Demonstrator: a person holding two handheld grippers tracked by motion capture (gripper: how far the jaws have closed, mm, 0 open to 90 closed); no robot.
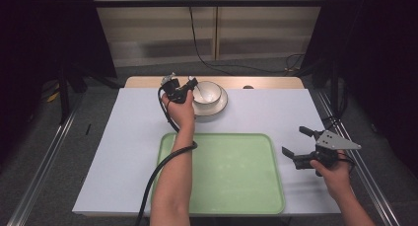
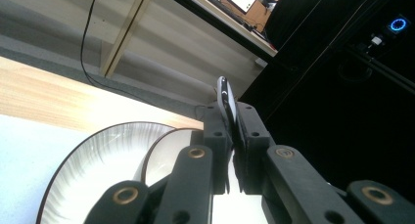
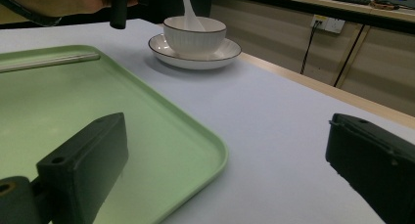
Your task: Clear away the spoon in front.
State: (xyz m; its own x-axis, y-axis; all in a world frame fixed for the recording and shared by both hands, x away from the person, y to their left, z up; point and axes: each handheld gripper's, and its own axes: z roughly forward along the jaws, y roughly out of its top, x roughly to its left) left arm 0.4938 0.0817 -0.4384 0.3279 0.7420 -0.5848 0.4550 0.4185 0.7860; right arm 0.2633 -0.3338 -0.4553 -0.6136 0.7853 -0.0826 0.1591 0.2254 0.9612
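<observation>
A white bowl [image 1: 209, 93] with a dark rim stands on a white plate [image 1: 219, 108] at the far middle of the table. In it leans a white spoon [image 1: 198, 90]. My left gripper [image 1: 190, 84] reaches over the bowl's left side and is shut on the spoon's handle. In the left gripper view the handle's tip [image 2: 225, 94] sticks up between the closed jaws of my left gripper [image 2: 229, 123], with the plate [image 2: 88, 165] and bowl [image 2: 164, 153] below. My right gripper [image 1: 296, 142] hovers open and empty to the right of the green tray [image 1: 222, 186].
The right gripper view, past my right gripper [image 3: 230, 153], has the tray [image 3: 73, 101] at left, and the bowl [image 3: 195, 35], spoon [image 3: 188, 13] and plate [image 3: 230, 53] beyond. A white mat [image 1: 276, 112] covers the table. A wooden strip [image 1: 266, 82] runs along the far edge.
</observation>
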